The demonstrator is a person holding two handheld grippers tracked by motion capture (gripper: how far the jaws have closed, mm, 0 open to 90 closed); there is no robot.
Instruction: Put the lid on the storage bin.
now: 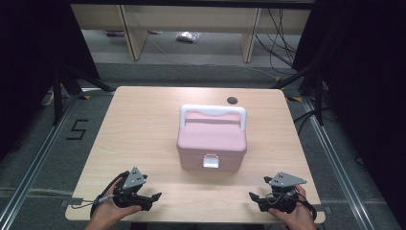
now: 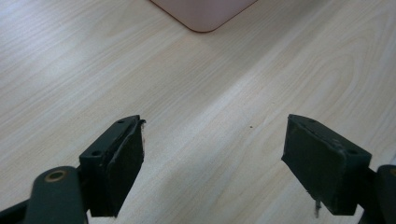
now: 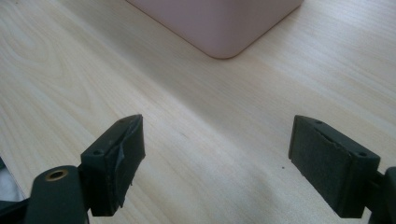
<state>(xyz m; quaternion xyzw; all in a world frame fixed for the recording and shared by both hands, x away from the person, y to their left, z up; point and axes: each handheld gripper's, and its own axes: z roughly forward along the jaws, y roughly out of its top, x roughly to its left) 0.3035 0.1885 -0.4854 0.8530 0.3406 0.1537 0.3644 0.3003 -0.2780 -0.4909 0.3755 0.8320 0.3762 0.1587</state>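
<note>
**Q:** What does the figure show, from the largest element down?

**A:** A pale wood bench (image 1: 143, 124) carries 1 pink box (image 1: 211, 139) at its centre, lid closed, with a white handle (image 1: 213, 111) folded toward the far side and a white latch (image 1: 211, 161) on the near wall. The left claw (image 1: 152, 197) and right claw (image 1: 253, 197) rest low at the near edge, one on each side of the box and well apart from it. Both stand with jaws spread wide and nothing between them; in the left gripper view and the right gripper view each pair of jaws frames bare wood, with a rounded lower corner of the box (image 2: 203, 16) (image 3: 224, 28) ahead.

**Q:** Which step is in hand?

**A:** Judged from the pose, the approach has not begun: neither claw touches the box. The latch faces the person, so the next move probably calls for 1 claw to travel forward to the latch and lift it, while the other steadies the box wall or lid.

**Q:** How much room is there?

**A:** Open bench lies on all 4 sides of the box. A small round cable hole (image 1: 232, 100) sits near the far edge, beyond the handle, clear of any likely path. The claws start close to the near edge.
</note>
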